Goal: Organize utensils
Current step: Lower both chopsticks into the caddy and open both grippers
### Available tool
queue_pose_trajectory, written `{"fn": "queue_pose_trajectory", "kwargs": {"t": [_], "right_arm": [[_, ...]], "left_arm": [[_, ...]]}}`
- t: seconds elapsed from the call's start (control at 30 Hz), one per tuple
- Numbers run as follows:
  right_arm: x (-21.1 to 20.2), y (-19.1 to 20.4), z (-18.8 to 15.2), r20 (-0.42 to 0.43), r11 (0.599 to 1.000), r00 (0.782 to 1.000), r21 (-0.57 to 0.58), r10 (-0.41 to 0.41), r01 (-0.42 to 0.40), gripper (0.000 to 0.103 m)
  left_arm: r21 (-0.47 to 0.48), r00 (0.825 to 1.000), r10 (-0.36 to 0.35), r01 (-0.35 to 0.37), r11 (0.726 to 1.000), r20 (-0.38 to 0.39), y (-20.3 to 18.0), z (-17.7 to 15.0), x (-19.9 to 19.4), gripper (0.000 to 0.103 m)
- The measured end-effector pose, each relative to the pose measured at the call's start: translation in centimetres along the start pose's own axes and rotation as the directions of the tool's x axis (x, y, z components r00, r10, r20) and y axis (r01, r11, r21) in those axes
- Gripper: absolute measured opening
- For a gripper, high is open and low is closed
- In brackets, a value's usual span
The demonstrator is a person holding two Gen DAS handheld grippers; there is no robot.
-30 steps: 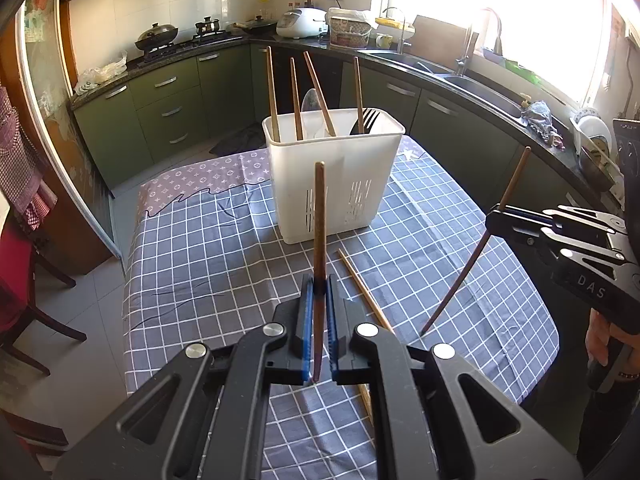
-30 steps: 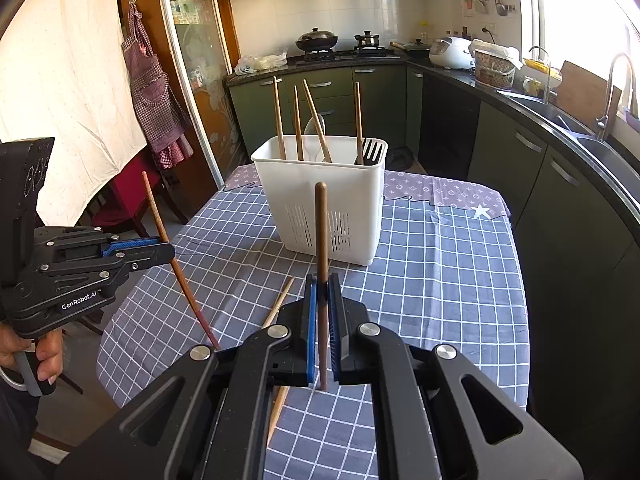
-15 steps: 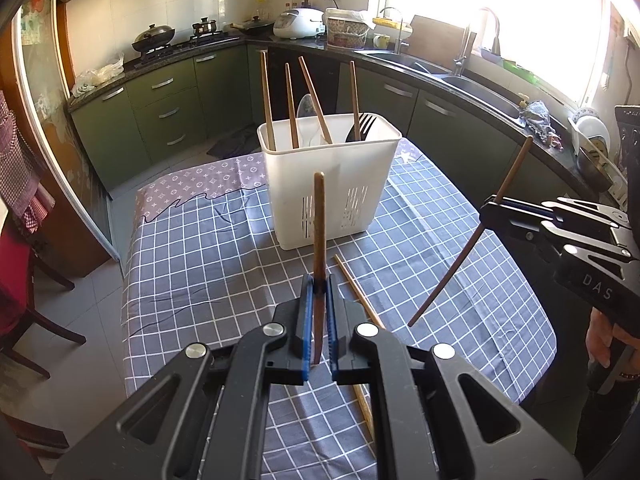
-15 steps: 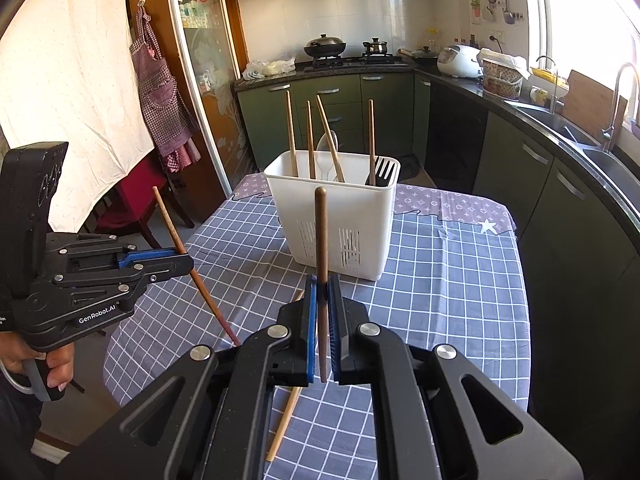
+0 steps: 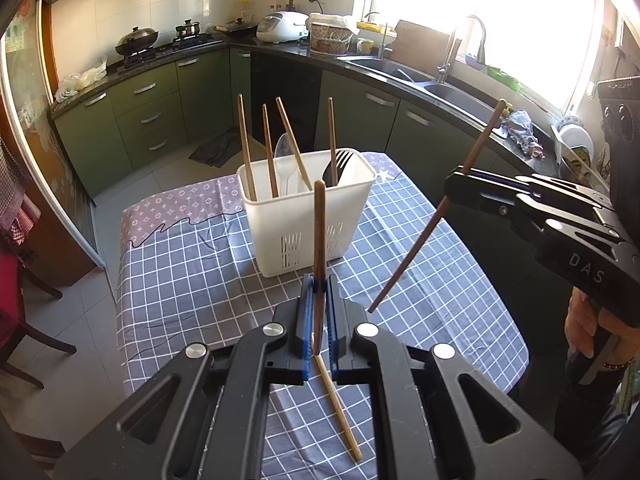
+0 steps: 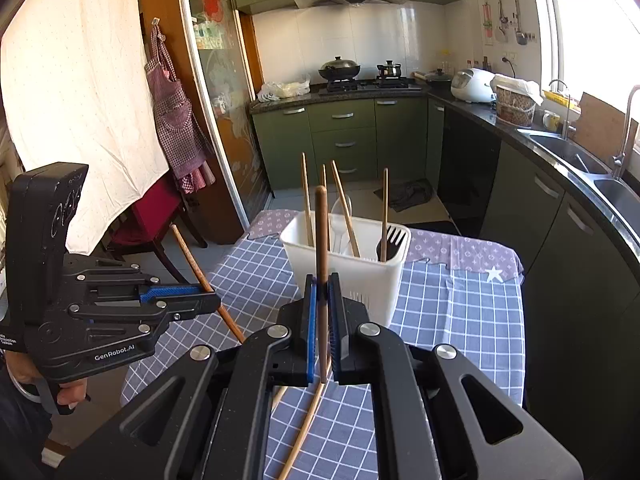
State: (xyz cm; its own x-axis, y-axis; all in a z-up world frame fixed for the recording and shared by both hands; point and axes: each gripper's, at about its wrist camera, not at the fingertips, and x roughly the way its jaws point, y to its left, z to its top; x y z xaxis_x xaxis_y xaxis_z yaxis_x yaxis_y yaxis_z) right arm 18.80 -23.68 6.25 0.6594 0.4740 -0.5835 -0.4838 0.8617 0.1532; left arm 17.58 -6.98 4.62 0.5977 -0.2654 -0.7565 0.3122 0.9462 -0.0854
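Note:
A white utensil holder [image 5: 308, 208] [image 6: 348, 256] stands on the checked tablecloth, holding several brown chopsticks, a white spoon and a black fork [image 5: 340, 166]. My left gripper [image 5: 319, 284] is shut on an upright brown chopstick [image 5: 319, 232], raised above the table in front of the holder; it also shows in the right wrist view [image 6: 208, 300]. My right gripper [image 6: 322, 284] is shut on another upright brown chopstick [image 6: 321, 240]; in the left wrist view [image 5: 454, 184] that chopstick [image 5: 432, 220] slants. One lighter chopstick [image 5: 338, 404] [image 6: 306, 428] lies on the cloth below the grippers.
The table [image 5: 180, 264] has edges close on the left and right. Green kitchen cabinets and a counter with a sink [image 5: 404, 76] run behind and to the right. A red chair [image 6: 152, 208] stands at the table's left.
Both grippers have risen with their chopsticks, so the holder and table look farther below. The chopstick on the cloth has not moved.

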Motion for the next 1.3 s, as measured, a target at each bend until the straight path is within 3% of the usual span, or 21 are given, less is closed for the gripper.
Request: {"fn": "queue_pose_trajectory", "kwargs": {"t": [0.17,0.4,0.67,1.1,1.17,1.23,1.3], "right_arm": [[-1.1,-0.3,3.7,0.047,1.000,0.999,-0.002,0.016,-0.016,0.006],[-2.5,-1.5,9.0,0.117,1.000,0.993,0.011,0.004,-0.005,0.006],[-0.9,-3.6,13.6,0.164,0.998,0.985,0.048,-0.050,0.042,0.006],[8.5,-5.4,9.8,0.011,0.997,0.999,0.059,-0.050,0.049,0.007],[8.6,-5.5,9.7,0.011,0.997,0.999,0.057,-0.046,0.046,0.012],[8.1,-5.4,9.7,0.021,0.998,0.999,0.058,-0.041,0.039,0.013],[6.9,-5.1,9.5,0.040,0.998,0.999,0.055,-0.032,0.030,0.013]], "left_arm": [[0.022,0.999,-0.013,0.012,1.000,0.036,-0.6,3.7,-2.5,0.006],[0.040,0.988,0.035,-0.041,0.998,0.153,-1.1,8.8,-6.0,0.006],[0.019,0.970,0.101,-0.108,0.994,0.223,-0.9,13.1,-5.0,0.006],[-0.035,0.987,0.152,-0.151,0.988,0.044,2.2,11.5,5.0,0.007],[-0.033,0.987,0.157,-0.156,0.987,0.024,2.3,11.1,5.6,0.013],[-0.038,0.988,0.151,-0.151,0.988,0.013,2.4,10.7,5.6,0.028],[-0.039,0.988,0.154,-0.153,0.987,0.018,2.3,10.4,5.1,0.030]]}}
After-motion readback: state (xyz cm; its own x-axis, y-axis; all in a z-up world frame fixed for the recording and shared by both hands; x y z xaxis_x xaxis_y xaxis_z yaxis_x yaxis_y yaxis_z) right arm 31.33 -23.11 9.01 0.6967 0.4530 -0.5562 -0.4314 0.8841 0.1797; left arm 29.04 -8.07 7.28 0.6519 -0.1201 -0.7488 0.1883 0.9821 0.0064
